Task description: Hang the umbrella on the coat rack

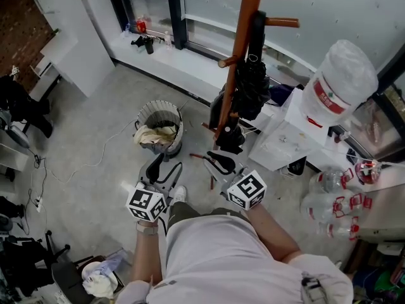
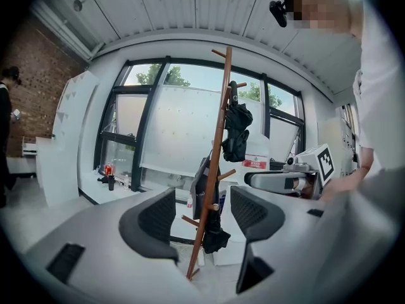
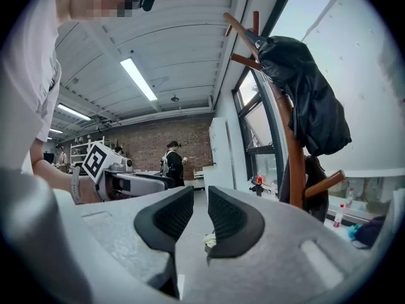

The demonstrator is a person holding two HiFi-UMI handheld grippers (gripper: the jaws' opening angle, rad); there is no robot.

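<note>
A folded black umbrella (image 1: 253,87) hangs from an upper peg of the brown wooden coat rack (image 1: 243,30), with neither gripper touching it. In the left gripper view the umbrella (image 2: 237,132) hangs high on the rack pole (image 2: 218,151), beyond the wide-open, empty left gripper (image 2: 202,217). The right gripper view has the umbrella (image 3: 307,100) at upper right on the rack (image 3: 292,151). My right gripper (image 3: 200,217) has its jaws a narrow gap apart with nothing between them. From the head view, the left gripper (image 1: 163,170) and right gripper (image 1: 220,162) are held low, short of the rack's foot.
Black bags (image 1: 229,138) hang lower on the rack. A wire waste basket (image 1: 159,128) stands on the floor to its left. To the right are a water dispenser with a big bottle (image 1: 338,81) and several plastic bottles (image 1: 335,182). People (image 3: 172,163) stand in the distance.
</note>
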